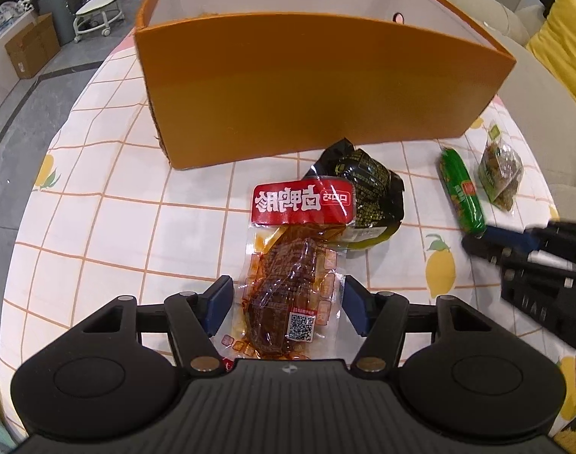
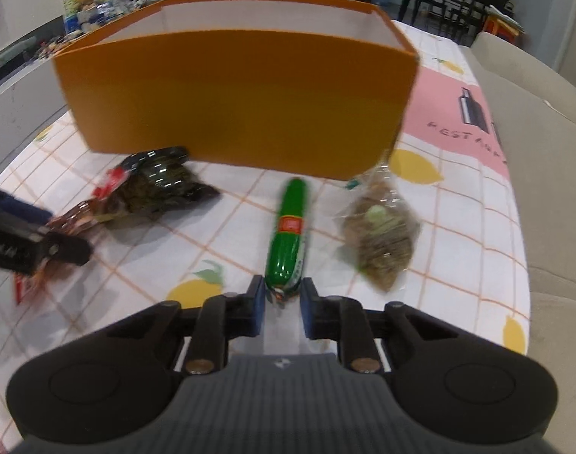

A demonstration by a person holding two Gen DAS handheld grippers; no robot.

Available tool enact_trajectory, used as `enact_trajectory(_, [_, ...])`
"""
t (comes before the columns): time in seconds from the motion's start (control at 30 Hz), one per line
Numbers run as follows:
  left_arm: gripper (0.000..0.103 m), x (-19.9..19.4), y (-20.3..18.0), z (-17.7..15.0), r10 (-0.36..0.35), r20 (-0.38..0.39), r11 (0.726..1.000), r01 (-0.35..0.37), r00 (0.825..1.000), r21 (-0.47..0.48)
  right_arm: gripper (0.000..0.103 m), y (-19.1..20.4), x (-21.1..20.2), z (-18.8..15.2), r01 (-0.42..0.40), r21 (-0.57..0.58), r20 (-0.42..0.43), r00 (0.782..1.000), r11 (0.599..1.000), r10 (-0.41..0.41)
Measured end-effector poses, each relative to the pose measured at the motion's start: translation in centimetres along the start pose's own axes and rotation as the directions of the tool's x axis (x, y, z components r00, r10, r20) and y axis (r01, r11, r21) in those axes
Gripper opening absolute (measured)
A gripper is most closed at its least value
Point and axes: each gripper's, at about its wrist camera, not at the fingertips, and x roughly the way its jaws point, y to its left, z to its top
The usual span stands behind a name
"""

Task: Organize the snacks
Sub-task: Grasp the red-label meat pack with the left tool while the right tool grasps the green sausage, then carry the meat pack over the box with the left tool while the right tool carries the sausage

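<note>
An open orange box (image 1: 318, 87) stands at the back of the table; it also shows in the right wrist view (image 2: 235, 98). My left gripper (image 1: 284, 302) is open, its jaws on either side of a clear meat packet with a red label (image 1: 293, 265). A black packet (image 1: 367, 189) lies behind it. My right gripper (image 2: 282, 302) is open, its jaws on either side of the near end of a green sausage (image 2: 289, 234). A clear bag of brown snacks (image 2: 382, 234) lies to the sausage's right.
The table has a white cloth (image 1: 98, 196) with an orange grid and lemons. A beige sofa (image 2: 533, 151) runs along the right side. My right gripper shows at the right of the left wrist view (image 1: 473, 244). A white stool (image 1: 97, 11) and cardboard box (image 1: 30, 47) stand on the floor at left.
</note>
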Motion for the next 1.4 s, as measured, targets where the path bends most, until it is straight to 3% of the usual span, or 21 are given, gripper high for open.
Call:
enact_trajectory(0.13, [0.070, 0.0, 0.0, -0.1, 0.016, 0.007, 1.000, -0.016, 1.000, 0.000, 0.022, 1.2, -0.2, 0.1, -0.030, -0.004, -0.001, 1.000, 1.000, 0.030])
enact_trajectory(0.2, [0.070, 0.1, -0.3, -0.1, 0.034, 0.010, 0.999, -0.034, 0.999, 0.024, 0.041, 1.5, -0.1, 0.5, -0.019, 0.004, 0.008, 1.000, 1.000, 0.019])
enact_trajectory(0.37, [0.071, 0.4, -0.7, -0.1, 0.076, 0.012, 0.995, -0.076, 0.997, 0.059, 0.052, 0.5, 0.5, 2.4, -0.024, 0.130, 0.016, 1.000, 0.991, 0.022])
enact_trajectory(0.47, [0.071, 0.5, -1.0, -0.1, 0.092, 0.011, 0.993, -0.093, 0.996, 0.075, 0.052, -0.3, 1.4, 3.5, -0.020, 0.204, 0.004, 1.000, 0.979, 0.020])
enact_trajectory(0.63, [0.069, 0.4, -0.6, -0.1, 0.085, 0.021, 0.995, -0.085, 0.996, 0.042, 0.043, -1.4, 2.8, 4.1, -0.009, 0.276, -0.025, 1.000, 0.961, 0.016])
enact_trajectory(0.7, [0.068, 0.2, -0.3, -0.1, 0.077, 0.028, 0.997, -0.077, 0.997, 0.020, 0.025, -1.6, 2.8, 4.1, -0.011, 0.279, -0.022, 1.000, 0.960, 0.017])
enact_trajectory(0.8, [0.060, -0.1, 0.0, 0.0, 0.069, 0.039, 0.998, -0.069, 0.997, -0.007, 0.024, -1.6, 2.7, 3.9, -0.020, 0.279, -0.021, 0.999, 0.960, 0.027])
enact_trajectory(1.03, [0.055, -0.8, 0.4, 0.3, 0.036, 0.053, 0.998, -0.034, 0.998, -0.045, 0.024, -0.5, 1.7, 2.8, -0.042, 0.242, -0.031, 0.998, 0.969, 0.051])
enact_trajectory(1.4, [0.054, -3.3, 0.6, 0.8, -0.014, 0.115, 0.994, 0.027, 0.993, -0.109, 0.022, 0.9, -0.6, 1.8, -0.052, 0.212, -0.041, 0.997, 0.976, 0.062])
